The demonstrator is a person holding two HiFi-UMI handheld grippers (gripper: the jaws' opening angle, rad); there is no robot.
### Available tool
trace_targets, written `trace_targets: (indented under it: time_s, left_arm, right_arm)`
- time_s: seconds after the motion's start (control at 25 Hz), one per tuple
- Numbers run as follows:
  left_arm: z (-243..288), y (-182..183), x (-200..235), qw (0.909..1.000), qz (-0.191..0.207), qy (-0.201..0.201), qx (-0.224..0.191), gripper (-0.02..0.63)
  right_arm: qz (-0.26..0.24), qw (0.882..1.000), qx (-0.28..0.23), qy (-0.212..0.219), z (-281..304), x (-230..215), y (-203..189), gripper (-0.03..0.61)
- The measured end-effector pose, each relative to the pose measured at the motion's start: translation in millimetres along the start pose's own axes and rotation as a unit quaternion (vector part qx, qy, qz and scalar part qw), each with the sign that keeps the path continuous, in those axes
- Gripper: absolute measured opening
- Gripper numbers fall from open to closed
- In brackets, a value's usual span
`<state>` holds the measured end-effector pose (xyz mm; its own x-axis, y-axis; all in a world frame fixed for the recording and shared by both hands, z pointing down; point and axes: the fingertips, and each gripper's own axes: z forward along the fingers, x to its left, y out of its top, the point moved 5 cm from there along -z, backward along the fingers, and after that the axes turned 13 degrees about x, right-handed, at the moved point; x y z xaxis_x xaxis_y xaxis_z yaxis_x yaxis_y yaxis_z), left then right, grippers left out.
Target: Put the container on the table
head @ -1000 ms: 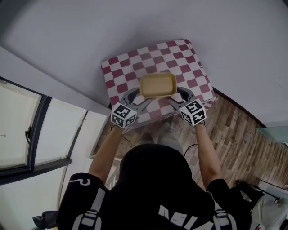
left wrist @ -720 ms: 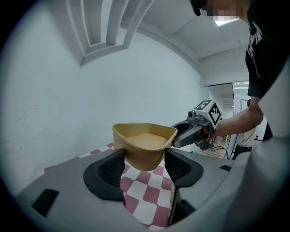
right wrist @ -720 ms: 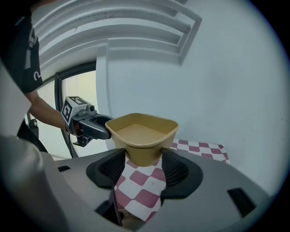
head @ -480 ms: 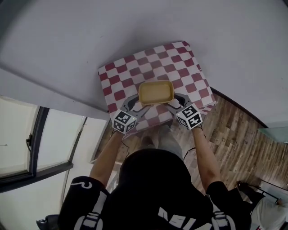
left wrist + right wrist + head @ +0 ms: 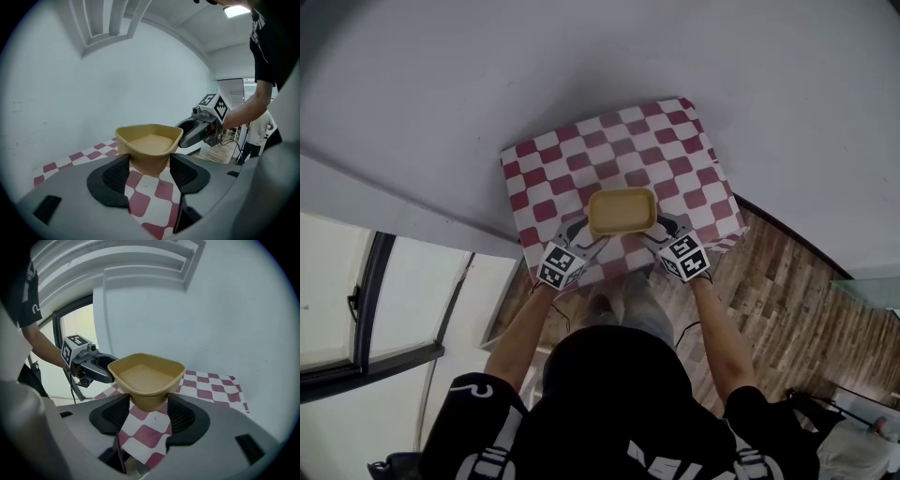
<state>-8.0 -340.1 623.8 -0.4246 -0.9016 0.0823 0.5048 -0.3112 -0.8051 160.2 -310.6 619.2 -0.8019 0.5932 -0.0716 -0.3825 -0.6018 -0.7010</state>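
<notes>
A tan rectangular container (image 5: 622, 212) hangs above the near half of the table (image 5: 609, 150), which has a red-and-white checked cloth. My left gripper (image 5: 581, 230) is shut on its left end and my right gripper (image 5: 661, 228) on its right end. In the left gripper view the container (image 5: 150, 143) sits wedged between the left gripper's (image 5: 149, 171) black pads, with the right gripper (image 5: 199, 131) at the far end. The right gripper view mirrors this: container (image 5: 147, 376), right gripper (image 5: 147, 411), left gripper (image 5: 93, 366) beyond. The container looks empty.
A pale wall (image 5: 581, 66) runs right behind the table. Wooden floor (image 5: 787, 291) lies to the right, and a window frame (image 5: 366, 300) is on the left. Another person (image 5: 260, 131) stands in the background of the left gripper view.
Both grippers have carried the container from the table's near edge a little farther in over the cloth. Their hold on it is unchanged.
</notes>
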Motion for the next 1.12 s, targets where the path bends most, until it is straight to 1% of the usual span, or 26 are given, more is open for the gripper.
trace_targets:
  time_s: [0.2, 0.4, 0.68, 0.88, 1.12]
  left_arm:
    - [17.7, -14.6, 7.6, 0.9998, -0.001, 0.004, 0.020, 0.273]
    - [35.7, -26.8, 14.0, 0.9993, -0.006, -0.008, 0.037, 0.273]
    - [62.4, -40.2, 22.8, 0.9974, 0.003, -0.021, 0.069, 0.275]
    - [82.6, -64.1, 29.4, 0.9954, 0.004, -0.016, 0.094, 0.273]
    - [94.5, -74.4, 31.6, 0.9934, 0.003, -0.015, 0.114, 0.273]
  right_arm:
    - [0.007, 1.000, 0.023, -0.001, 19.2, -6.9, -11.7, 0.267]
    - [0.015, 0.999, 0.036, 0.005, 35.7, -15.6, -24.6, 0.265]
    - [0.030, 0.998, 0.053, 0.013, 58.1, -30.5, -45.2, 0.264]
    - [0.037, 0.997, 0.065, 0.018, 73.6, -35.8, -57.0, 0.262]
    - [0.041, 0.995, 0.084, 0.023, 90.3, -39.9, -69.0, 0.262]
